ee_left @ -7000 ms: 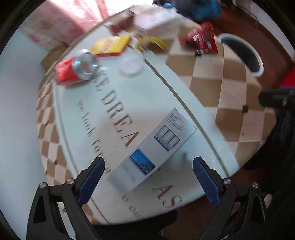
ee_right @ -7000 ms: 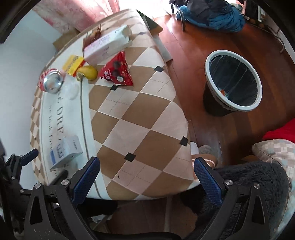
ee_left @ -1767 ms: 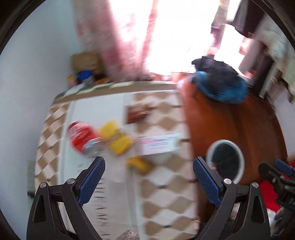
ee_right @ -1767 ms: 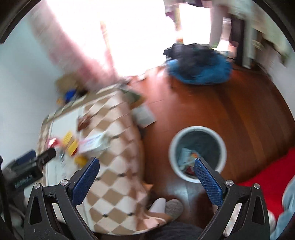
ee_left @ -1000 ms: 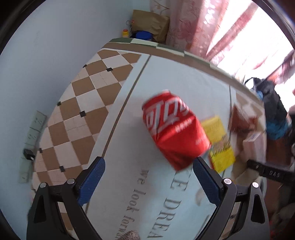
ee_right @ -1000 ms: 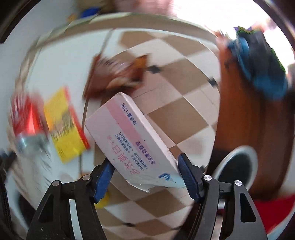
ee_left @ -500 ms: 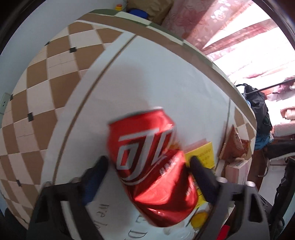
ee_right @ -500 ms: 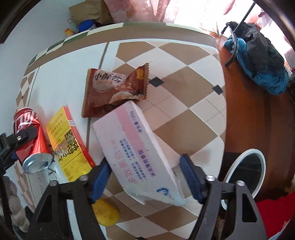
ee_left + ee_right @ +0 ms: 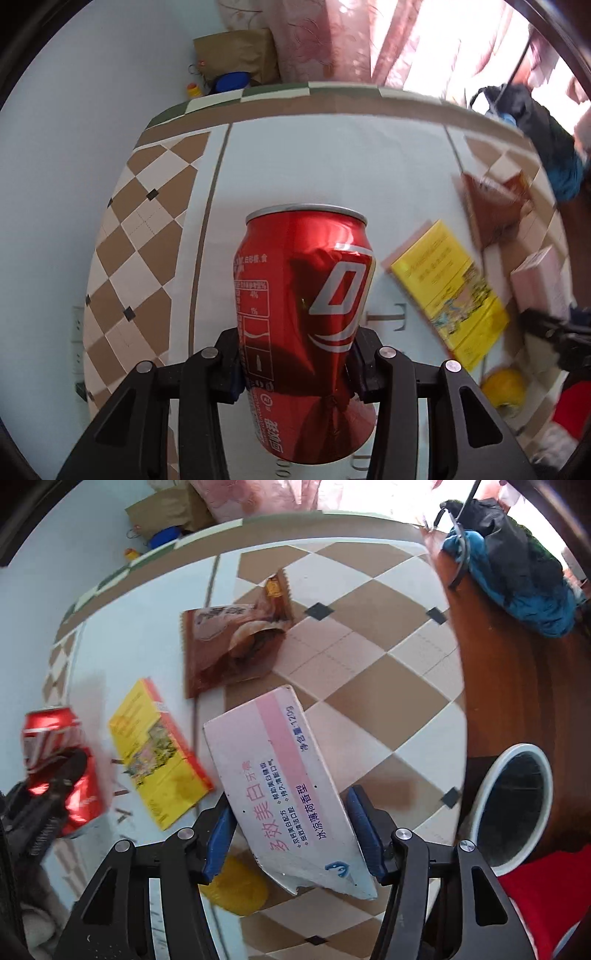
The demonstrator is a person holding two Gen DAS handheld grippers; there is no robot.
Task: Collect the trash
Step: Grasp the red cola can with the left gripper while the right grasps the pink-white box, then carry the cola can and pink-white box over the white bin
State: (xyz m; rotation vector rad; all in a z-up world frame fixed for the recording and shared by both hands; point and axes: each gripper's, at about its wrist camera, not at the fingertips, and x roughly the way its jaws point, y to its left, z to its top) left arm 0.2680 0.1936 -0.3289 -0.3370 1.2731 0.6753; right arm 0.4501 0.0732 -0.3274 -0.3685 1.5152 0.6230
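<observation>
— What has the left tool [image 9: 295, 363] got?

— Its jaws have just been closing and now pinch a dented red can [image 9: 304, 325], which lies on the pale strip of the worktop [image 9: 332, 162].

— And the right tool [image 9: 291, 834]?

— Clamped across a pink-and-white toothpaste box [image 9: 284, 786], its jaws having narrowed a little. A yellow packet [image 9: 159, 753] lies between can and box; a brown snack bag [image 9: 232, 650] lies beyond the box. The white-rimmed bin [image 9: 513, 805] stands on the floor to the box's right.
</observation>
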